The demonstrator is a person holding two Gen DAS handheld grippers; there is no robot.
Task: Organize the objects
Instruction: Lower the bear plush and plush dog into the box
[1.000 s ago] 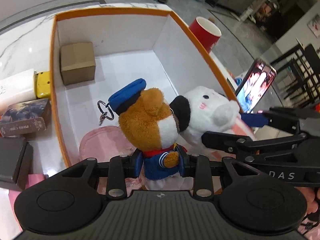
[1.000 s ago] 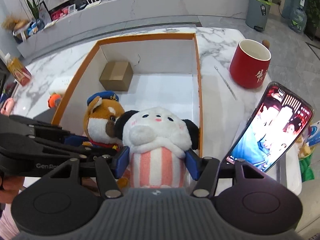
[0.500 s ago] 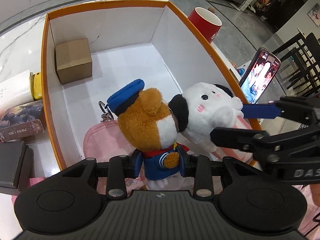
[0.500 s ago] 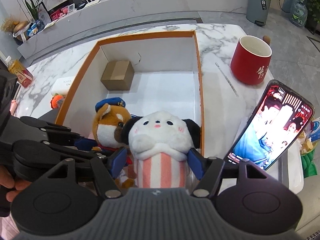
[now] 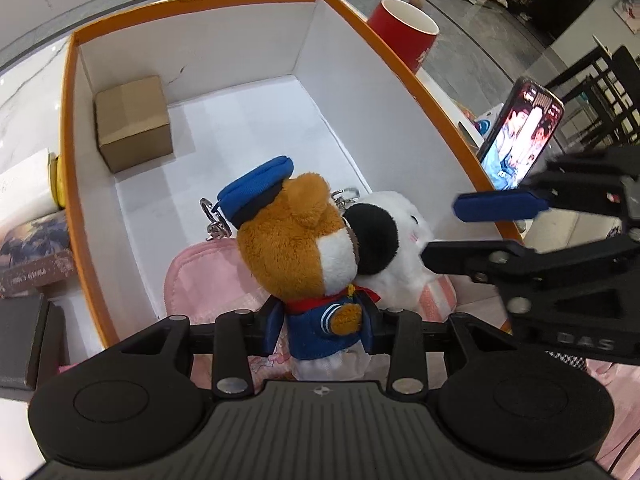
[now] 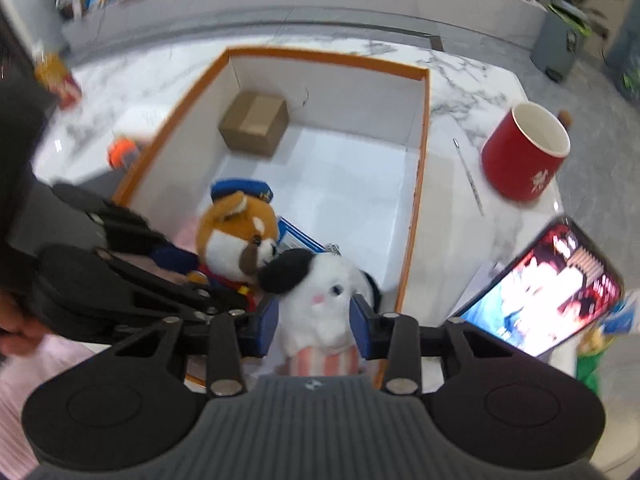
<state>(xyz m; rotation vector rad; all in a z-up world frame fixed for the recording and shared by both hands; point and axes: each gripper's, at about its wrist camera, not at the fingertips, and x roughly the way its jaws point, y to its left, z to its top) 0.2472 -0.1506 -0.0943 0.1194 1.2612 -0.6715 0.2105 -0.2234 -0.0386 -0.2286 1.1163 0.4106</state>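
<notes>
A brown plush dog in a blue cap and sailor jacket stands at the near end of the orange-rimmed white box. My left gripper is shut on its jacket, and the jaws are opening. A white plush with black ears and a pink-striped body leans on the dog. In the right wrist view the white plush shows between the pads of my right gripper, whose jaws are closing. From the left wrist view the right gripper has its blue pad clear of the plush.
A small cardboard box sits in the far left corner of the big box, and a pink pouch lies under the toys. Right of the box stand a red mug and a propped, lit phone. Books lie to its left.
The right gripper's jaws have narrowed. The white plush has slumped sideways and lower, its face turned away, against the dog. The dog stays upright in the left gripper.
</notes>
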